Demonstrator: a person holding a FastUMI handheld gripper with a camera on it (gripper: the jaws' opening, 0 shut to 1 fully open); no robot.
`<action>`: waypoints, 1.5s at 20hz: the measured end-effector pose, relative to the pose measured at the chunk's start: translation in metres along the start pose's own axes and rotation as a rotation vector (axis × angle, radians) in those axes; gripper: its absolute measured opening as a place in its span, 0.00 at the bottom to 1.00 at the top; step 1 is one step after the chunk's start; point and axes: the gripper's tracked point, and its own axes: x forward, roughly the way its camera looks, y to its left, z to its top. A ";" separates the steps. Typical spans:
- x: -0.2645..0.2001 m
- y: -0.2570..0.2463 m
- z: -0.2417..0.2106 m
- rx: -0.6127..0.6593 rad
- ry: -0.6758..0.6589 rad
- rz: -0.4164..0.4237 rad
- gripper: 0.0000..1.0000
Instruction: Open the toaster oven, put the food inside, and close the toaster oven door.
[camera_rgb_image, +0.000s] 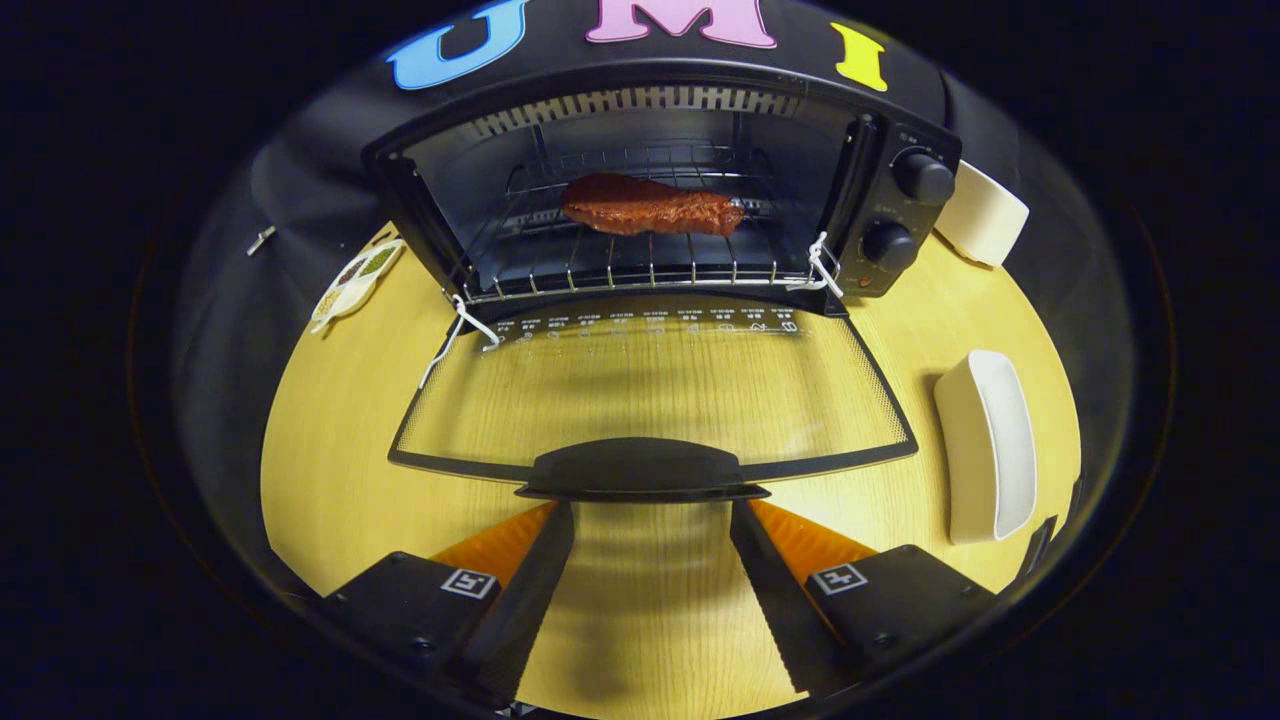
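The black toaster oven (890, 215) stands at the back of the wooden table with its glass door (650, 390) folded down flat toward me. A brown piece of meat (650, 206) lies on the wire rack (620, 265) inside the oven. The door's black handle (640, 470) sits just ahead of my fingertips. My gripper (650, 515) is open, its fingers spread wide right below the handle with nothing between them but bare tabletop.
A white oblong dish (990, 445) lies on the table right of the door. Another white dish (985, 215) leans beside the oven's knob panel. A small seasoning dish (355, 280) sits left of the oven. The wooden table (330, 440) spreads around the door.
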 end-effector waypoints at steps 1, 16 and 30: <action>-0.004 0.001 0.001 -0.002 -0.009 0.006 0.98; -0.086 0.002 0.091 -0.010 -0.314 0.059 0.99; -0.199 -0.031 0.144 -0.083 -0.597 0.039 0.99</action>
